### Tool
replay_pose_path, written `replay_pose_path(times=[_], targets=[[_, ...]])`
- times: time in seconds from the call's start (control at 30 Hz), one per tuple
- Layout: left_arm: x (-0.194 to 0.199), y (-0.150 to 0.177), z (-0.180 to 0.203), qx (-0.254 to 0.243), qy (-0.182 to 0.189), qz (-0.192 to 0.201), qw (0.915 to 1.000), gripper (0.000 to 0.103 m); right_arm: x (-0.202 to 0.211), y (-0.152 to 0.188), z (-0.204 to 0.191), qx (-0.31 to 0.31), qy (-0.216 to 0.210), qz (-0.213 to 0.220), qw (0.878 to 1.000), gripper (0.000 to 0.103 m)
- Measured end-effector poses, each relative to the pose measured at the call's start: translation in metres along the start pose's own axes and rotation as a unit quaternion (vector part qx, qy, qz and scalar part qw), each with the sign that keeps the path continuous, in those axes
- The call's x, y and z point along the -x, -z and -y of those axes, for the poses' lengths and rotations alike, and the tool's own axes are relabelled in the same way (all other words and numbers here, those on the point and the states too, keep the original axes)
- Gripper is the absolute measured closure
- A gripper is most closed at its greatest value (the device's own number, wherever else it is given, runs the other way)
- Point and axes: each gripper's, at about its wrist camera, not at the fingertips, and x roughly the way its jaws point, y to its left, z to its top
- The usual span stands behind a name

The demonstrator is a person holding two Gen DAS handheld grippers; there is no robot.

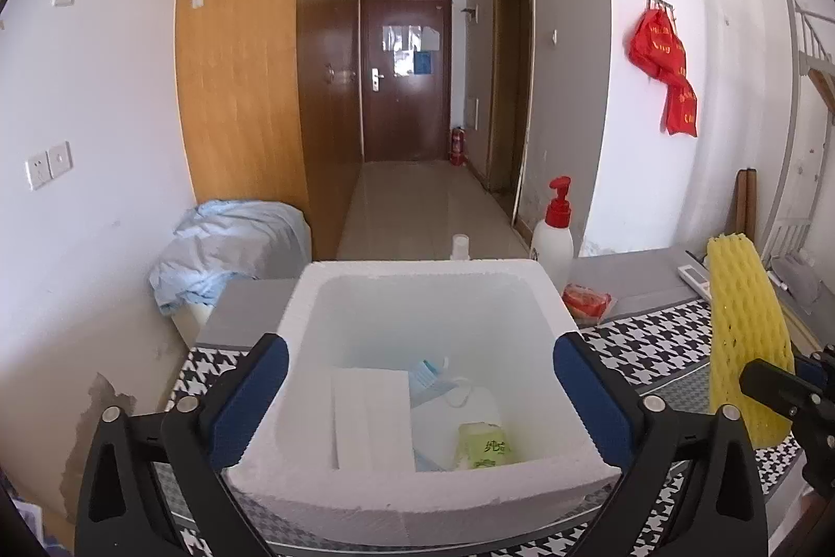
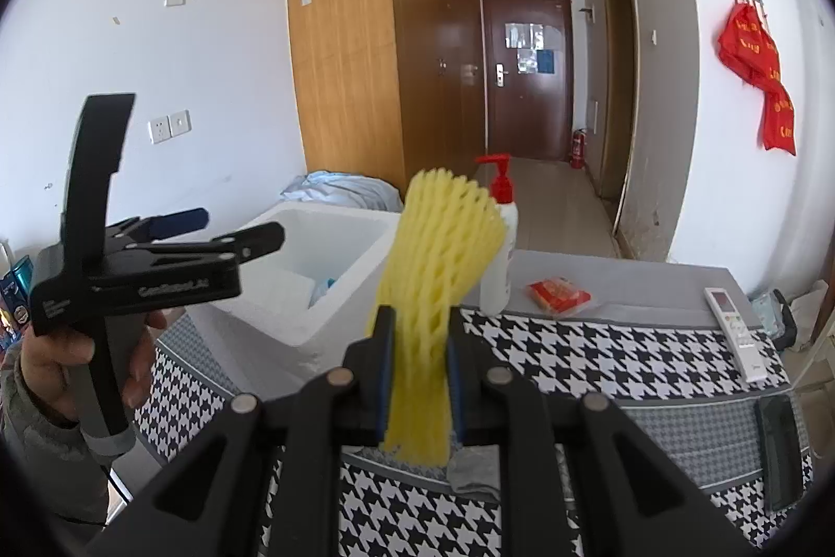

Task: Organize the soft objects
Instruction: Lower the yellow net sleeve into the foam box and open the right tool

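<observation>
Two grippers in view: right gripper jaws pinched on the lower end of a yellow foam mesh fruit sleeve, held upright above the black-and-white houndstooth table cloth. Left gripper jaws spread wide, straddling the white styrofoam box, which holds a white foam slab, blue face mask and green tissue pack.

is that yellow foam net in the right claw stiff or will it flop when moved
The yellow foam net probably squashes easily: it narrows where the right claw pinches it. It stands upright above the pads, so likely light and springy, not limp. Its open mesh may snag.
</observation>
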Motion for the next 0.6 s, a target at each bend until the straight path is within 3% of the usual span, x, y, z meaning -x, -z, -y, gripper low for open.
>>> replay_pose_path(times=[0.6], targets=[[0.059, 0.014, -0.048, 0.032, -0.037, 0.049, 0.9976, 0.001, -0.006, -0.019, -0.028, 0.014, -0.018, 0.011, 1.000, 0.082]])
